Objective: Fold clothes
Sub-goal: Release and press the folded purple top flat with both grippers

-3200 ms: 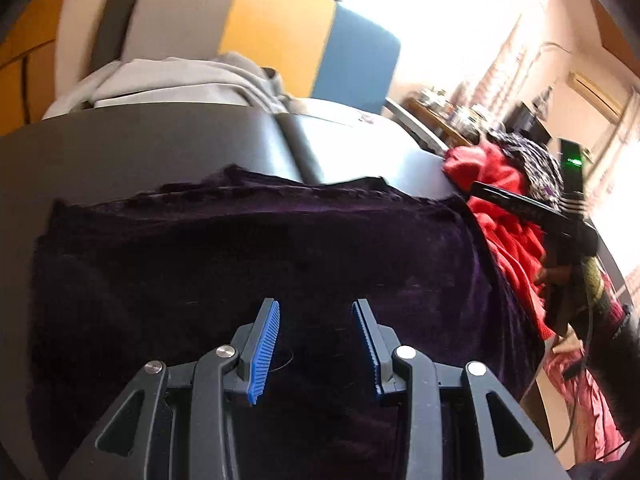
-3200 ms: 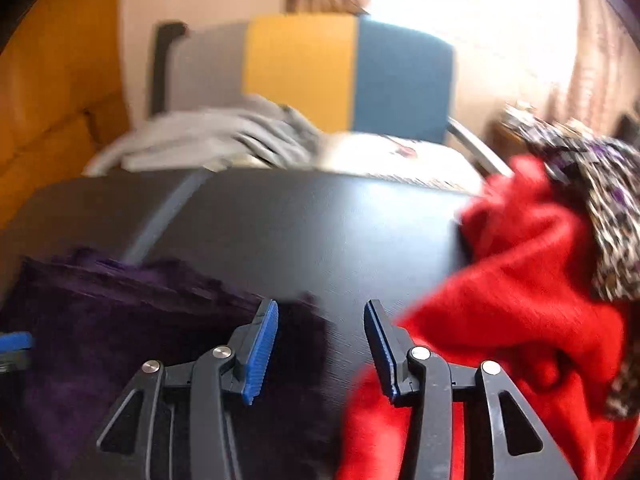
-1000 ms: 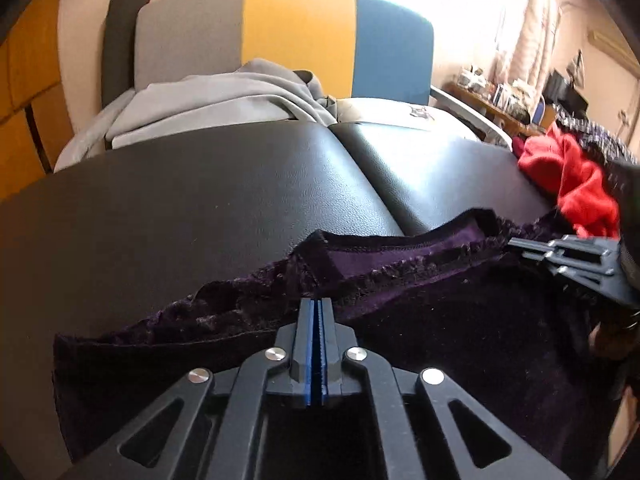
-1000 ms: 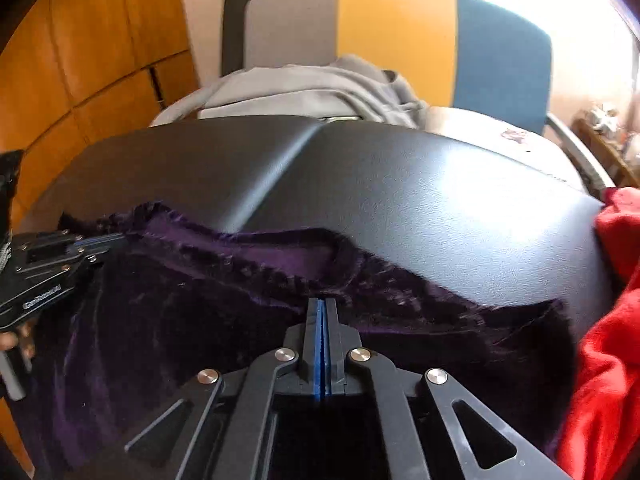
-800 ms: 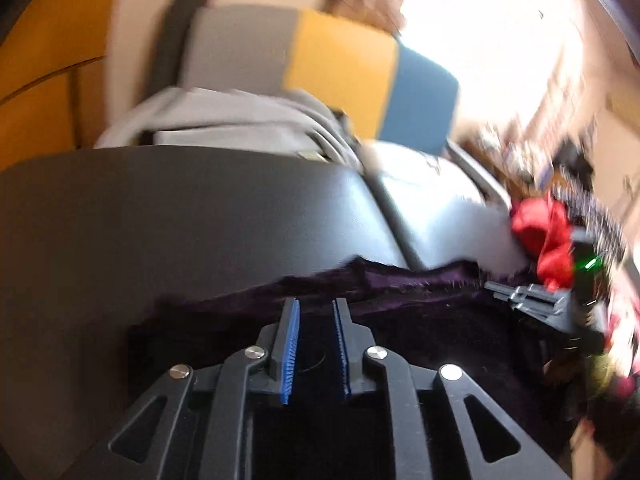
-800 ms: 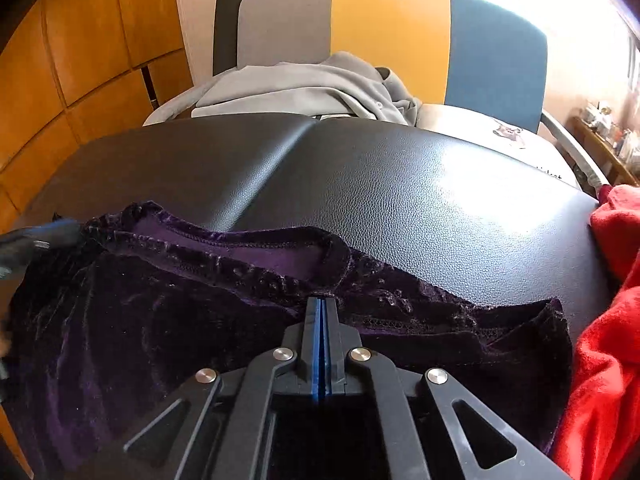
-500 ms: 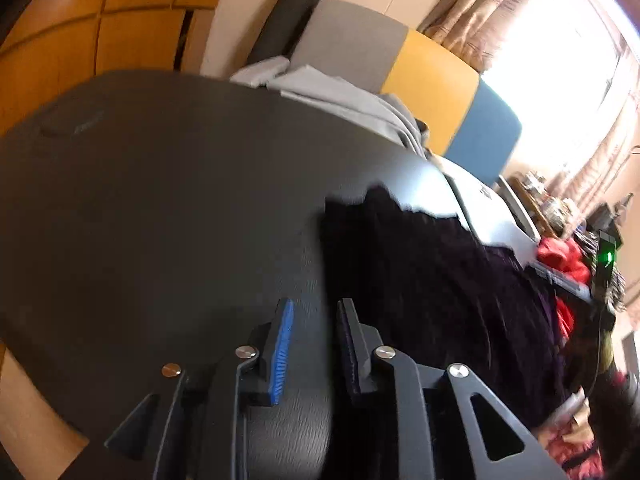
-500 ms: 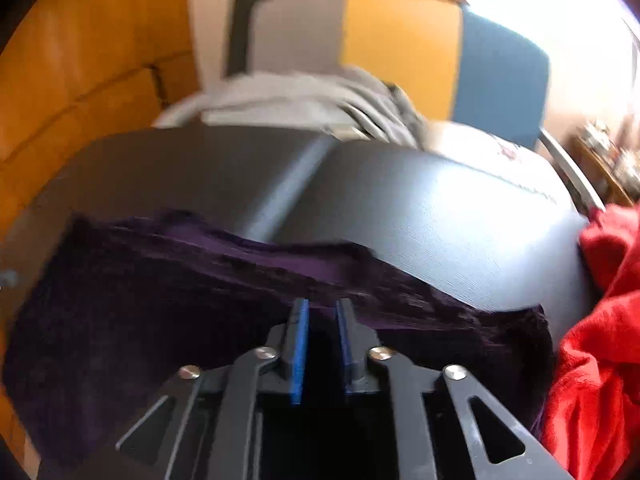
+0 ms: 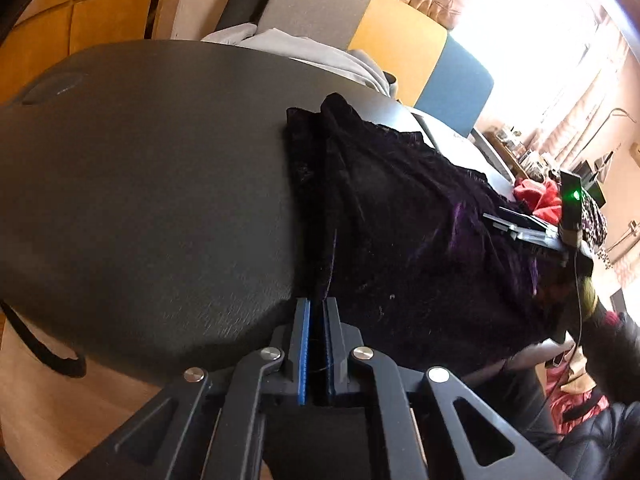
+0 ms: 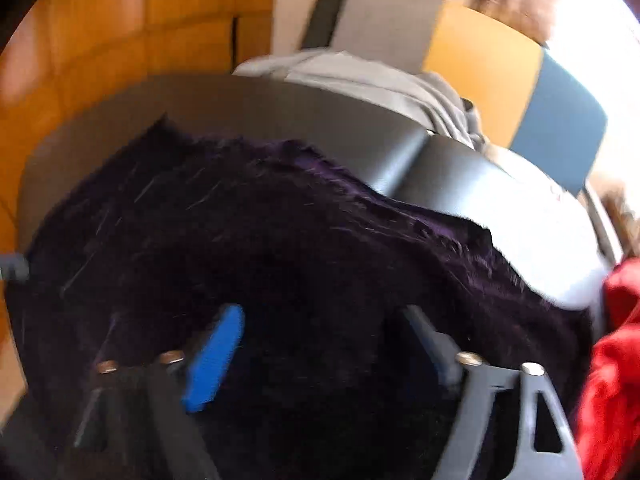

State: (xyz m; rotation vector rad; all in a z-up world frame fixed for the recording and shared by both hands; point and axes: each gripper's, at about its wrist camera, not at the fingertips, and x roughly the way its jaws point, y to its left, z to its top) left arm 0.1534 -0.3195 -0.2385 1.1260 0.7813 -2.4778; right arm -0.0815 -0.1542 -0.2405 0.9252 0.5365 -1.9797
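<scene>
The dark purple velvet garment [image 9: 400, 216] lies spread on the black leather-topped table [image 9: 140, 184]. The left gripper [image 9: 316, 320] has just closed, its blue pads [image 9: 303, 352] pinched on the garment's near-left edge. The right gripper [image 10: 320, 340] has just been opening; its jaws stand wide apart above the velvet, gripping nothing. A red cloth [image 10: 612, 380] lies at the table's right end, and a grey garment [image 10: 360, 76] on the seat behind.

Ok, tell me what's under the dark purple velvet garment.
The purple velvet garment lies on the black padded table, whose bare surface shows left of and beyond it. The part of the table directly under the fabric is covered, so anything there cannot be seen.
</scene>
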